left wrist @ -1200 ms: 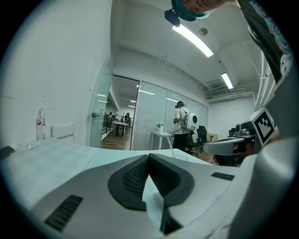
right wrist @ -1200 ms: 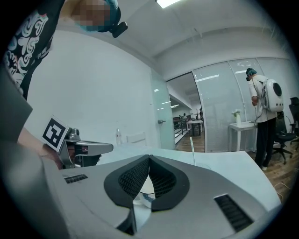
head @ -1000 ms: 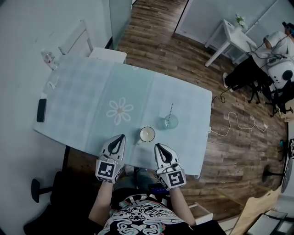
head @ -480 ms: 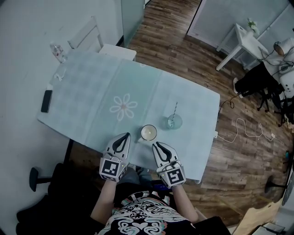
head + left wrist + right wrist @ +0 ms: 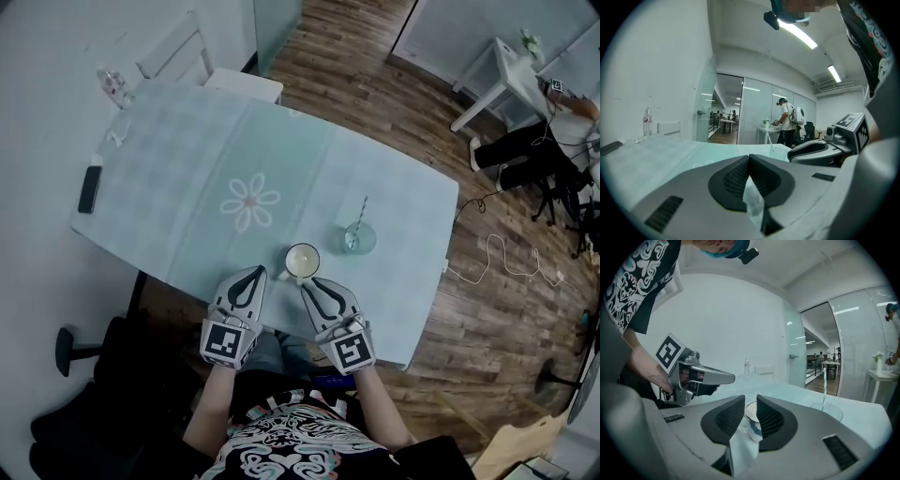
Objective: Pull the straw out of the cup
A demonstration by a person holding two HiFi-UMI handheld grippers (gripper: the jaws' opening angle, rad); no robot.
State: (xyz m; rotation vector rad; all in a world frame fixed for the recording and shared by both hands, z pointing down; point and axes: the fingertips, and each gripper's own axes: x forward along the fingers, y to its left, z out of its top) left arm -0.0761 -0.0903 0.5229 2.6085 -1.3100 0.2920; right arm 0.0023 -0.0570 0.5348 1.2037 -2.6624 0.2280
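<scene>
Grey left gripper (image 5: 257,273) clenched, right gripper (image 5: 305,284) slightly parted — both held low, pointing toward the mug (image 5: 302,259).

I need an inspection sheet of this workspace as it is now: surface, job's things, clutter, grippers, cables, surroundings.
Surface: pale teal checked tablecloth with a white flower print, covering the table.
Job's things: clear glass cup upright, thin pale straw standing in it, untouched.
Clutter: white mug just ahead of the grippers; black phone and clear plastic bottle at the far left edge.
Grippers: left gripper jaws together, empty; right gripper jaws slightly apart, empty.
Cables: white cable on the wooden floor.
Surroundings: white chair; person in the distance.
</scene>
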